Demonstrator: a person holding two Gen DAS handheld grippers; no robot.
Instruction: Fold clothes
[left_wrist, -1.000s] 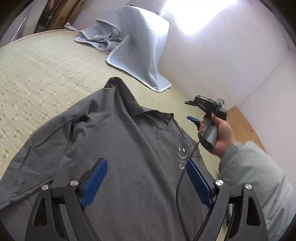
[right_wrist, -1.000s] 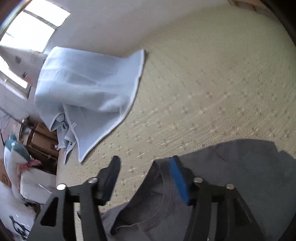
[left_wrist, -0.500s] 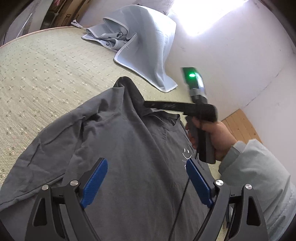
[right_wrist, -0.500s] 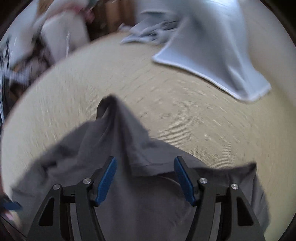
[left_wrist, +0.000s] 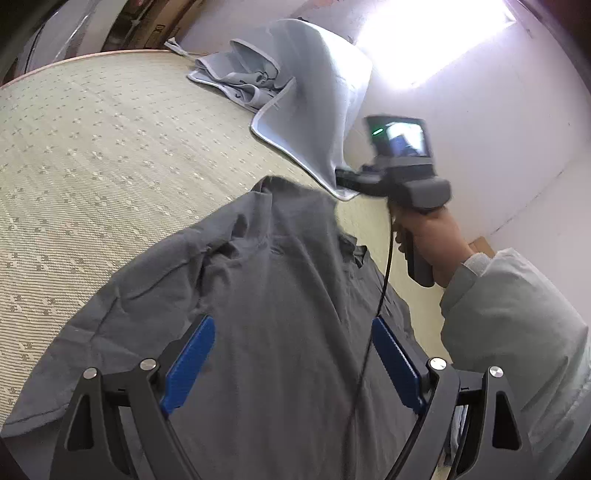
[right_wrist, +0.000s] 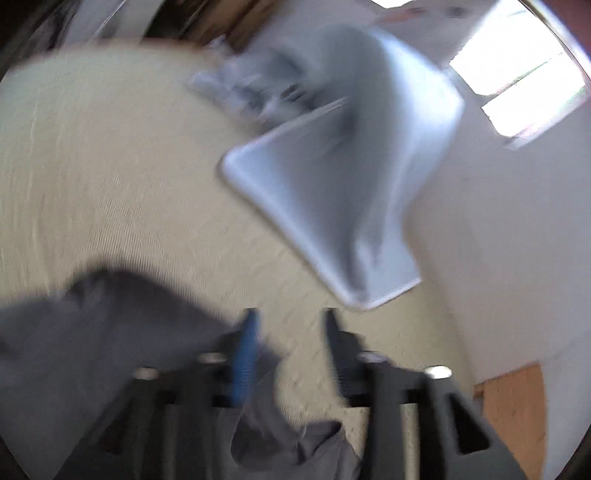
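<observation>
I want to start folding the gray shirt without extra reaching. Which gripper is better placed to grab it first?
Probably the left gripper: its open fingers hang right over the gray shirt. The right gripper, blurred, points past the shirt's edge toward the mat.

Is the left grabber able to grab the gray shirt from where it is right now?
Probably yes. The left gripper hangs open right over the gray shirt, which lies spread on the mat. Nothing sits between its fingers and the cloth, though a black cable dangles close by.
</observation>
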